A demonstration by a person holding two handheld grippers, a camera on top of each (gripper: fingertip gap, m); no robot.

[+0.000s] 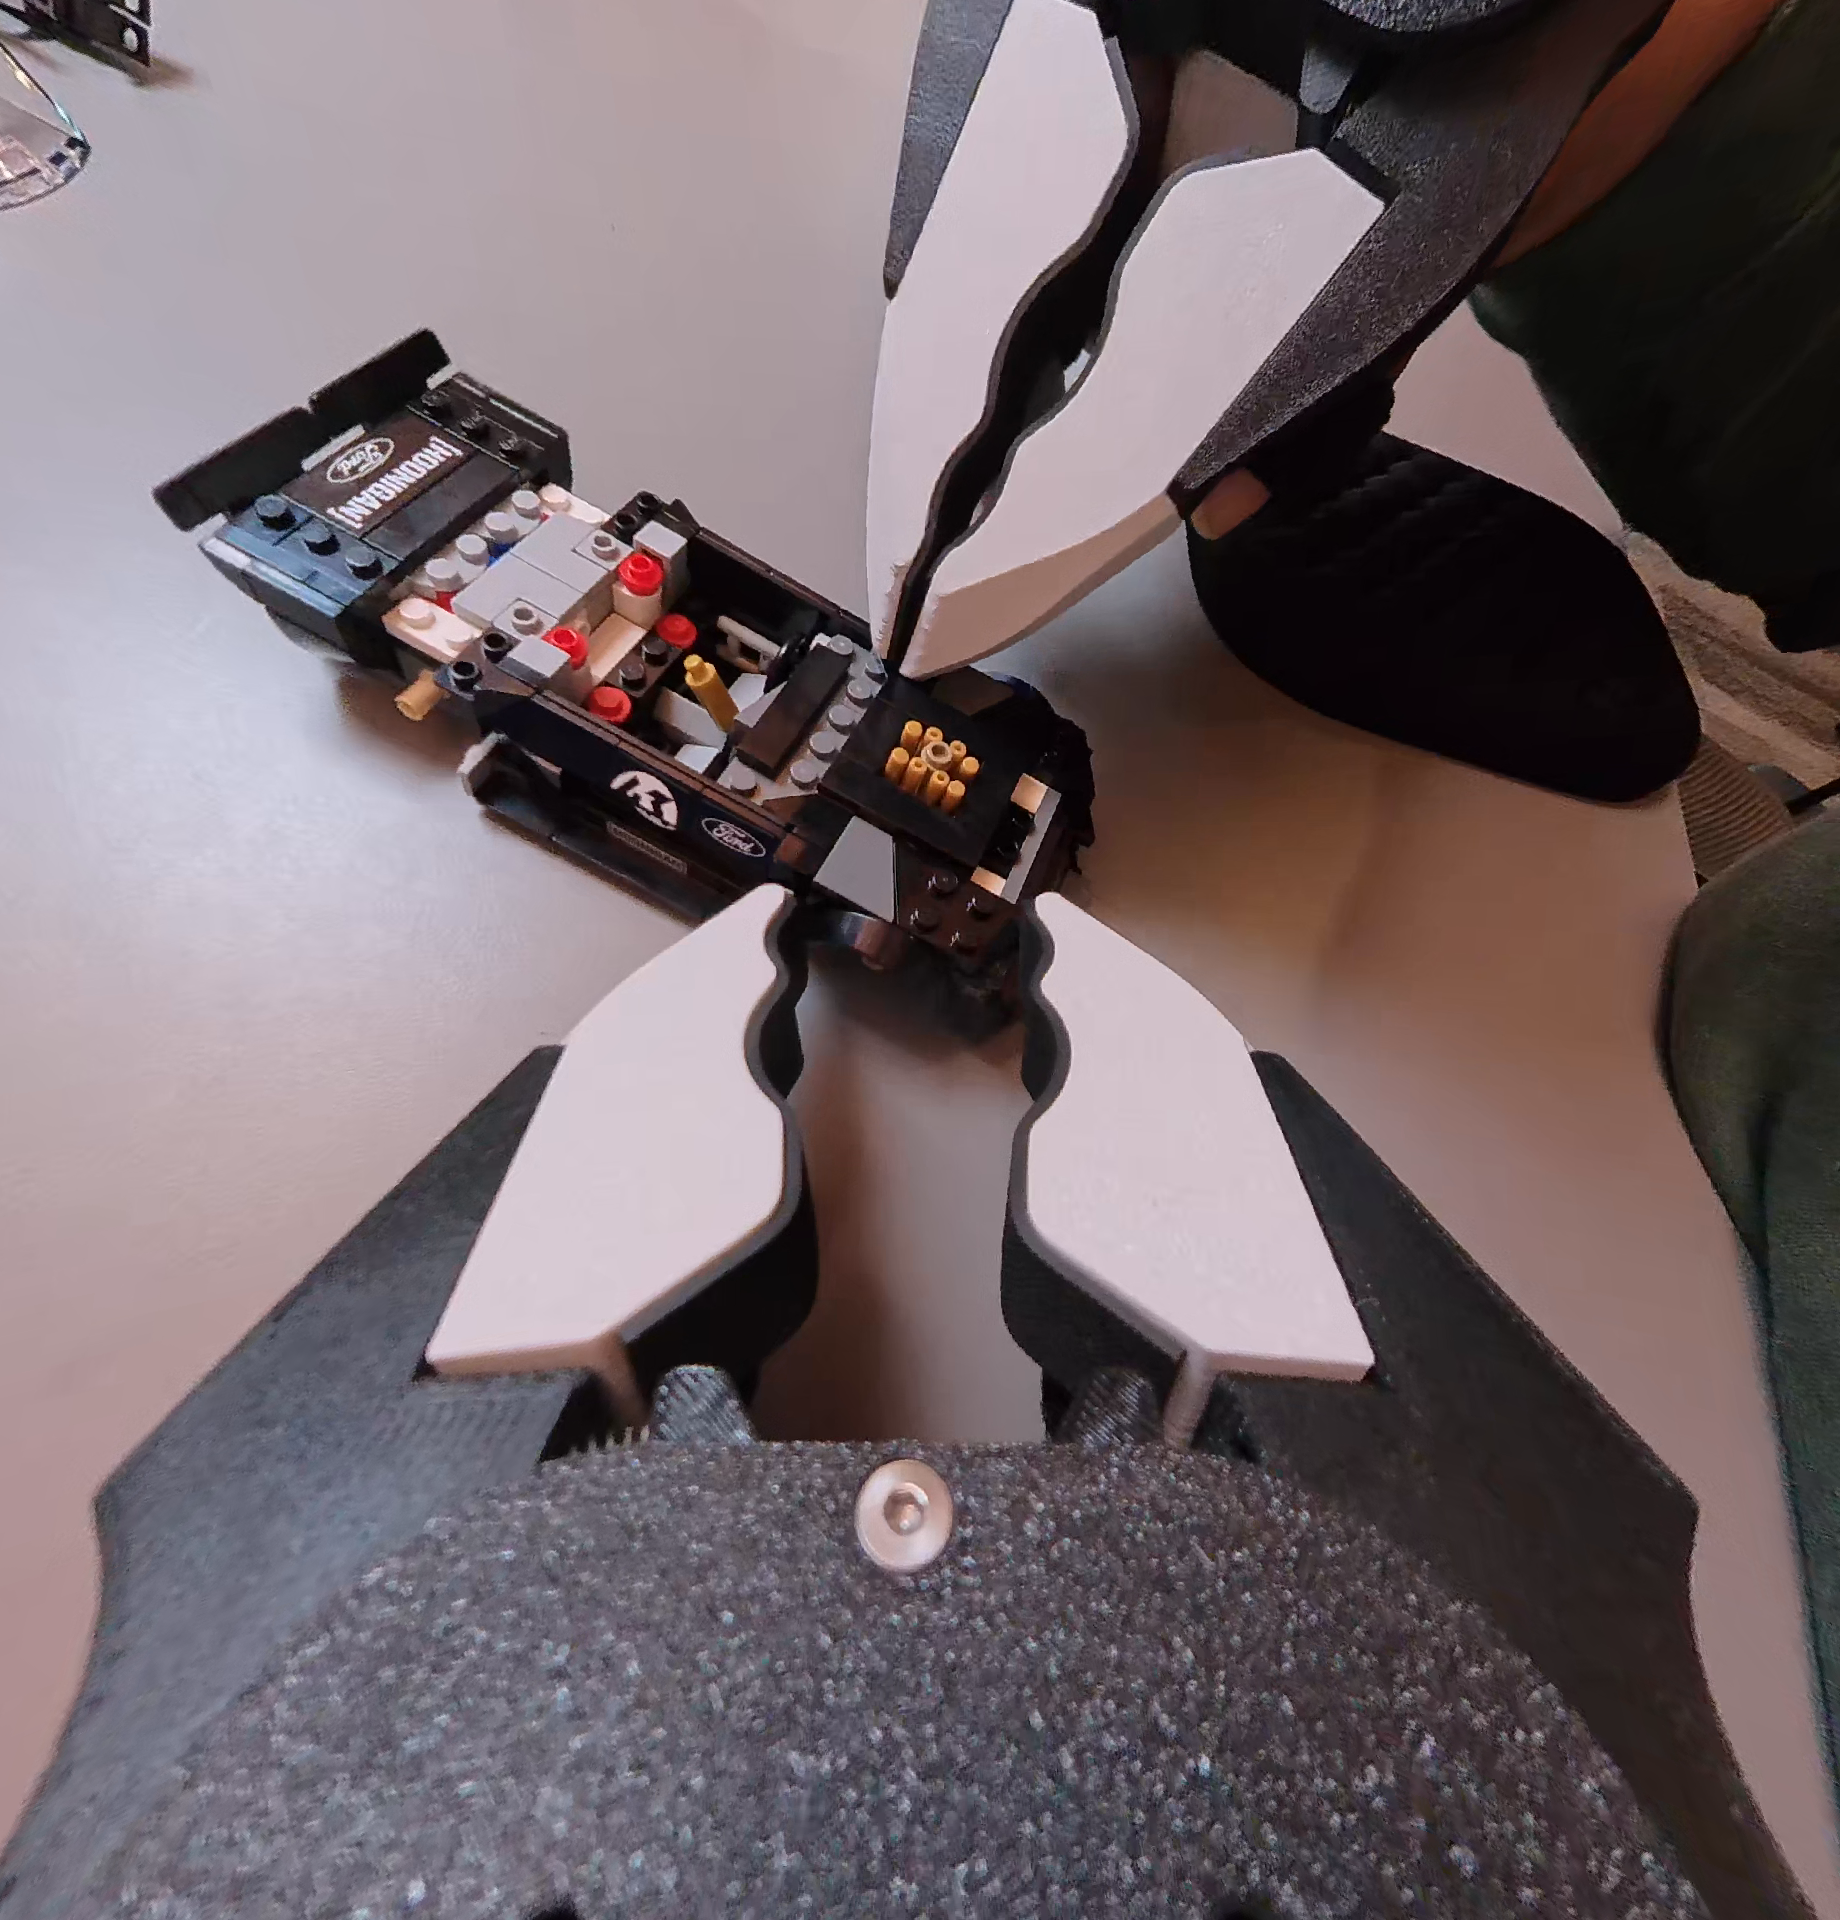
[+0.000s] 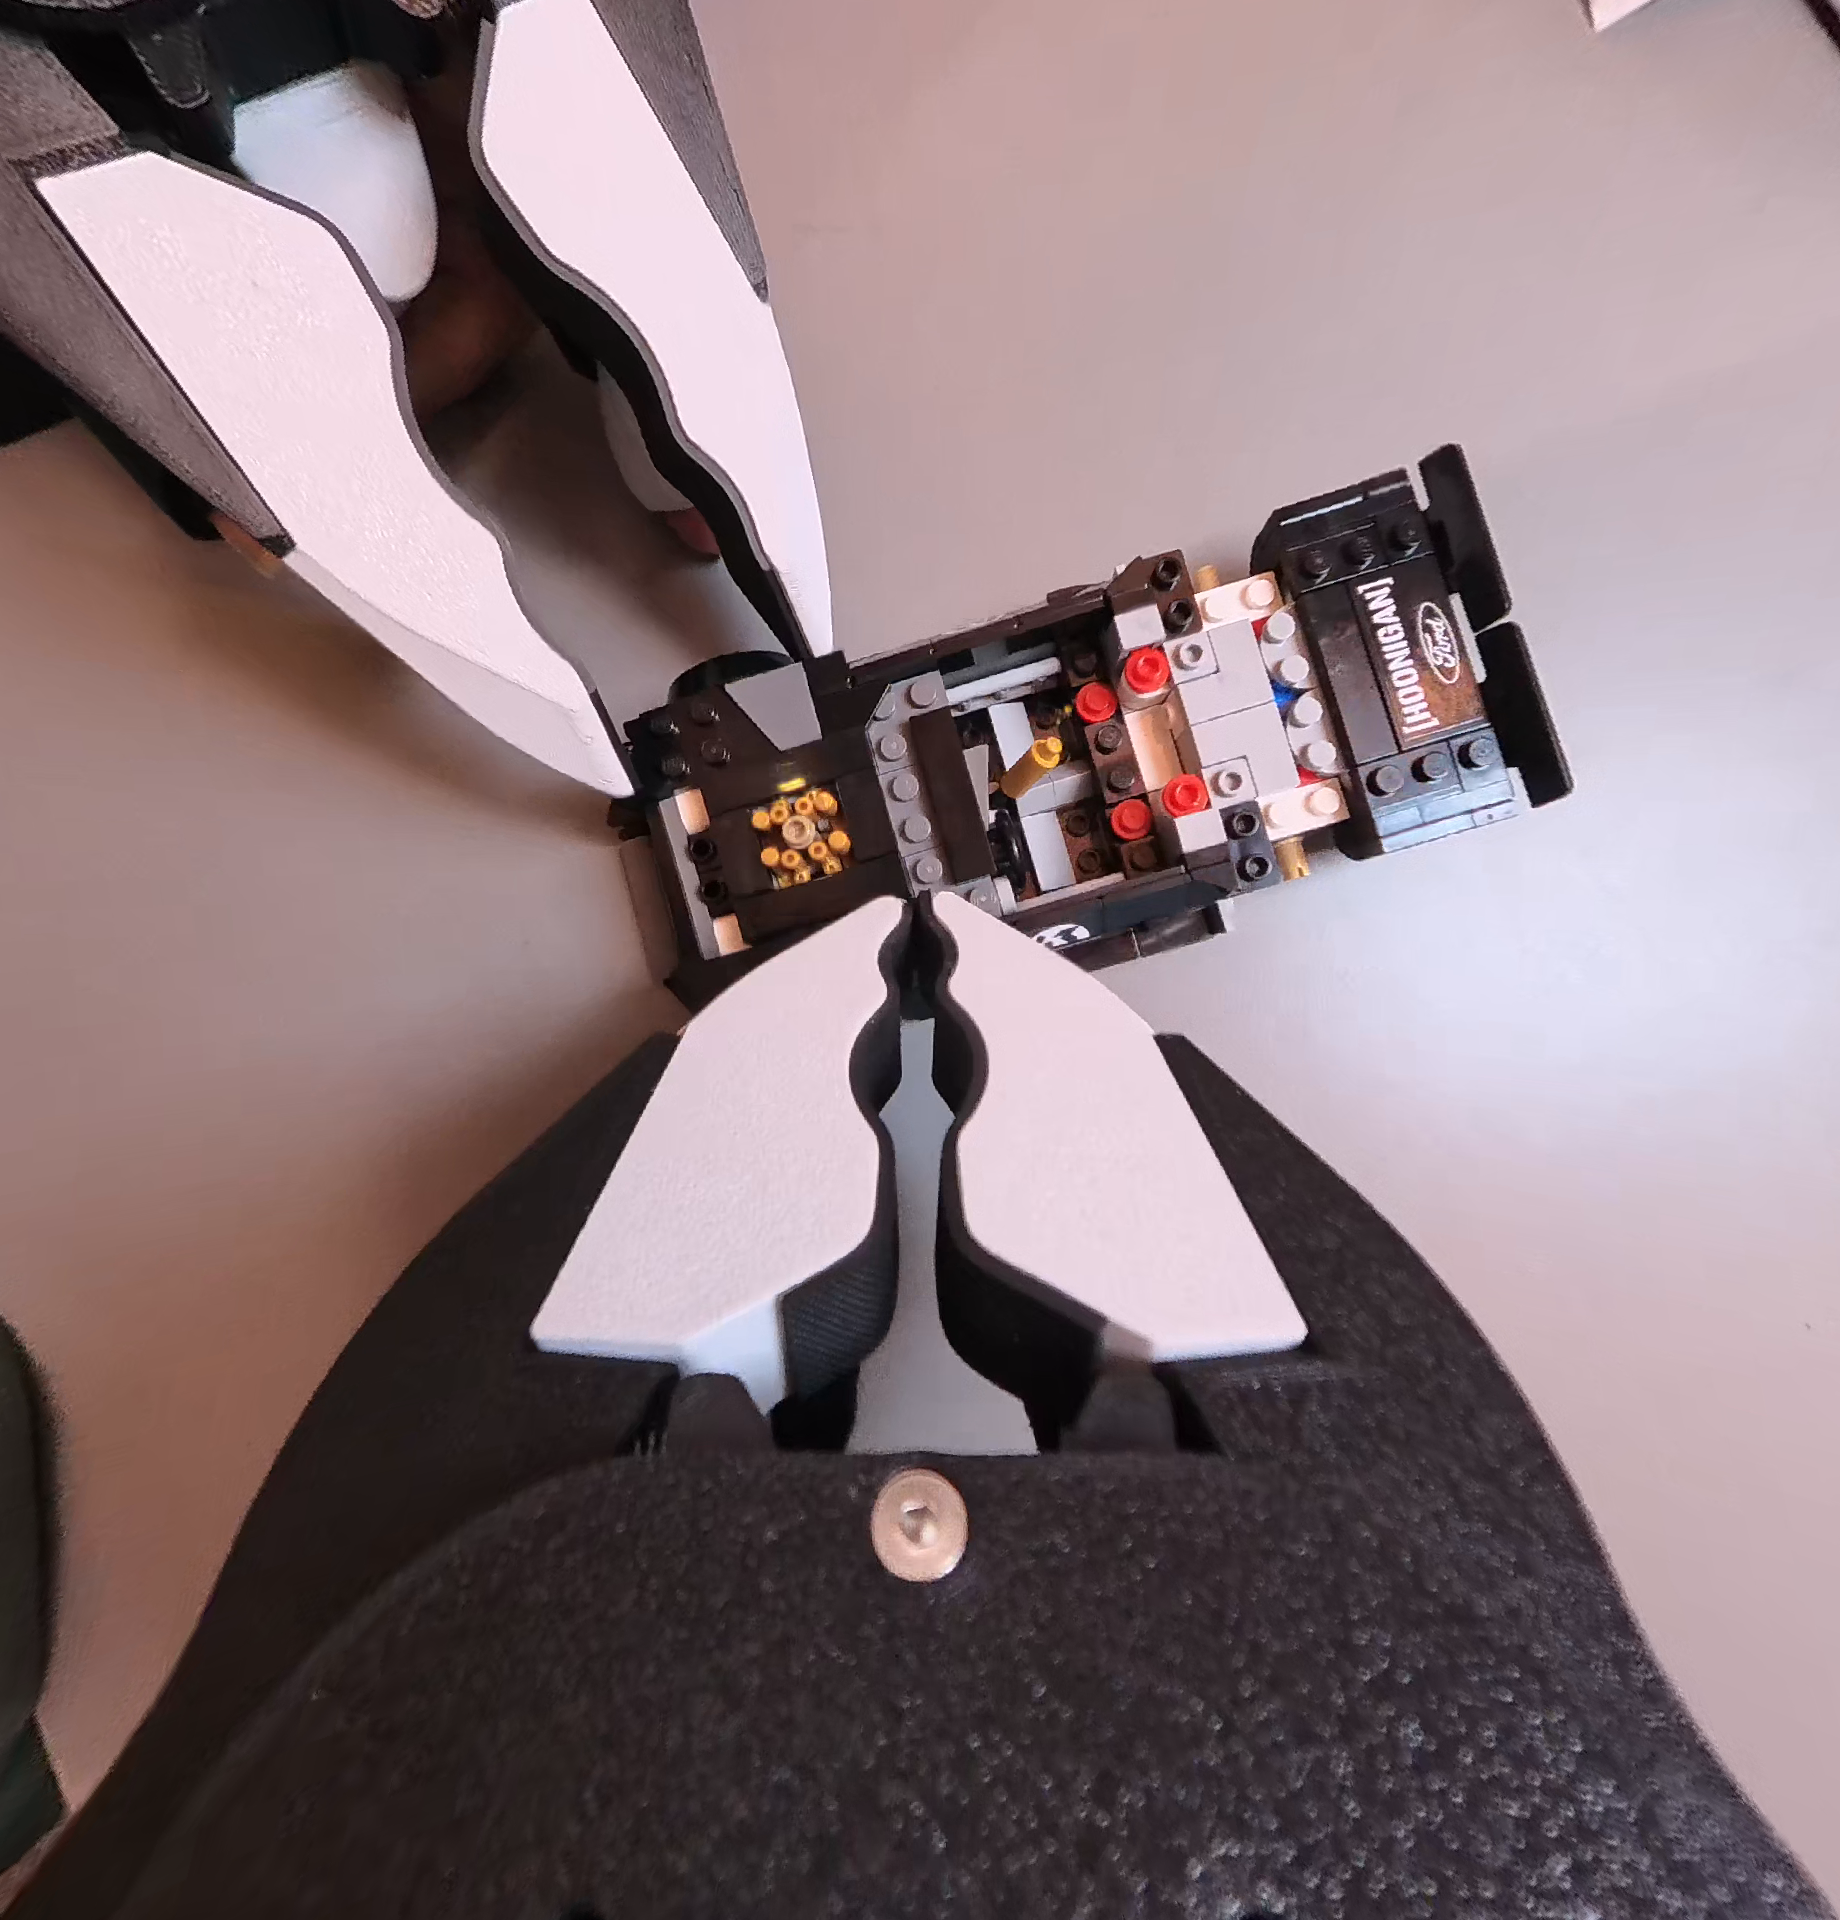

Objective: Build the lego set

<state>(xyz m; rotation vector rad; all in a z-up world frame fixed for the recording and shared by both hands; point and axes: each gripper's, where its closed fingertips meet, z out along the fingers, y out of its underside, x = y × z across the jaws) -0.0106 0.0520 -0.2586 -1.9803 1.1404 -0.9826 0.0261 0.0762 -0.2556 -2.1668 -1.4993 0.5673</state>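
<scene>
A half-built black brick car (image 1: 625, 665) is braced at its nose on the pale grey table (image 1: 220, 987) while a piece is pressed in beside the engine bay.

In the left wrist view, the left tool (image 1: 900, 935) is seen spread wide, its tips flanking the car's front end and steadying it. The right tool (image 1: 900, 644) comes down from above, pinched almost closed on something thin and dark; what it holds cannot be told. It touches the grey studded row beside the gold-piped engine block (image 1: 931, 774). Judged from this, a small part is being seated, and a straight downward press is called for next. The table edge lies close behind the nose; open table lies leftward, beyond a clear plastic piece (image 1: 17, 156).
</scene>
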